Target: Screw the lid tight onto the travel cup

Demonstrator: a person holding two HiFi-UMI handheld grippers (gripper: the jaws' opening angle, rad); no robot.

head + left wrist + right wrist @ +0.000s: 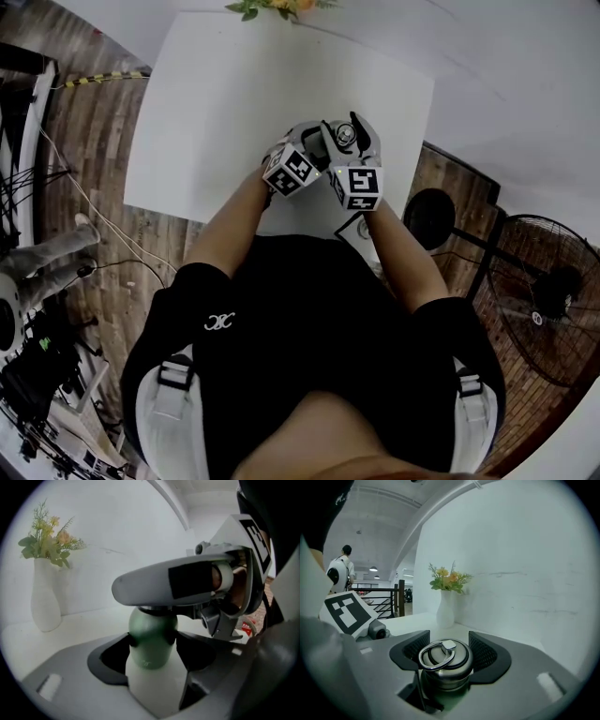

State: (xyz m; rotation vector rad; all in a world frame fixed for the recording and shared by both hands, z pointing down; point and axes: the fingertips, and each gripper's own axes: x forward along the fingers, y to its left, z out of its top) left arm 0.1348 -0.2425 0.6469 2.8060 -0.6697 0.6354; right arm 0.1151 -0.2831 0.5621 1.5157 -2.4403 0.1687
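green travel cup [151,667] stands upright between the pads of the left tool [152,644], clamped at its body, near the front edge of the white tabletop [234,94]. right tool [446,651] grips the steel lid [443,667] on its mouth. tightening seems the step in hand; next, twist the lid while the left holds firm.

Matt green cup [151,641], brushed-metal lid [446,677] — glossy ring [421,658], wooden floor [94,150]

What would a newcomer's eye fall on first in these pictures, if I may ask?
The green travel cup clamped between the left gripper's jaws, and its steel ring-topped lid between the right gripper's jaws. Behind, a white vase of flowers stands on the white table.
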